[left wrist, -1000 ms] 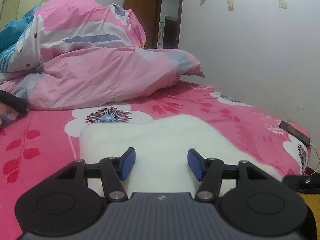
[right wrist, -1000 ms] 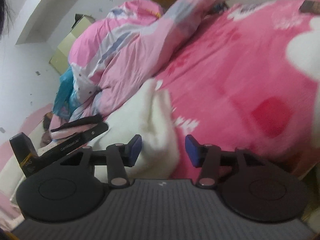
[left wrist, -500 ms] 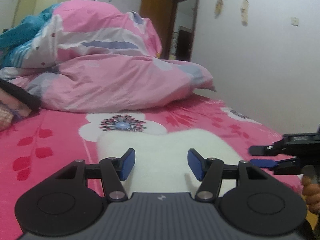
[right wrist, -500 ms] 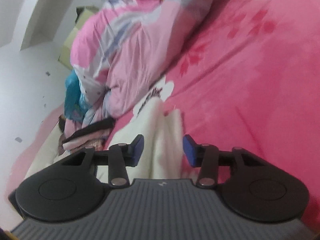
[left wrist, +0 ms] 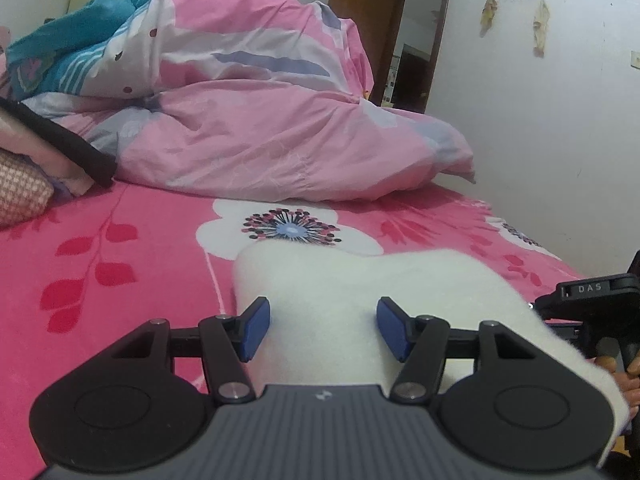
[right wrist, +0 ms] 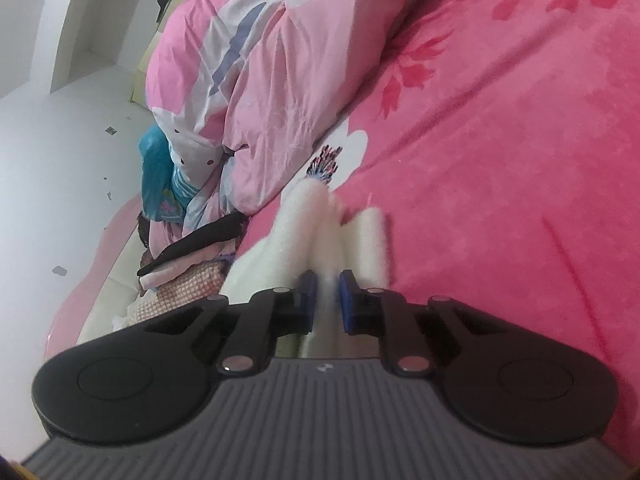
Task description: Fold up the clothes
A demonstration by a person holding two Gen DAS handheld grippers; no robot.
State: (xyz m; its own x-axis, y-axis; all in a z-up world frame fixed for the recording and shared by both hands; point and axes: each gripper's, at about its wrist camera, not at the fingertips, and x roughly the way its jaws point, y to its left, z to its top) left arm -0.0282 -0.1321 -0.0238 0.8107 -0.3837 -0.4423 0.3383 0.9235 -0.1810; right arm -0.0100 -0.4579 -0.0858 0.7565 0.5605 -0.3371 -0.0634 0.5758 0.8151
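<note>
A white fluffy garment (left wrist: 360,280) lies on the pink flowered bedsheet (left wrist: 120,232). My left gripper (left wrist: 324,328) stands open low over its near end, the blue pads apart and not pressing on the cloth. In the right wrist view the same white garment (right wrist: 304,216) bunches into ridges. My right gripper (right wrist: 328,300) is closing on a fold of it, and the blue pads pinch the cloth between them. In the left wrist view the right gripper's black body (left wrist: 588,304) shows at the garment's right edge, with a hand (left wrist: 624,376) holding it.
A heaped pink duvet (left wrist: 260,120) fills the back of the bed, with a teal cover (left wrist: 60,56) behind it. Folded clothes (right wrist: 188,256) are piled at the left. A white wall (left wrist: 540,140) borders the bed on the right, and a brown door (left wrist: 360,20) stands open.
The right gripper swung in to the garment's right edge and its jaws narrowed around a fold. The left gripper drifted a little to the left and stayed open.
</note>
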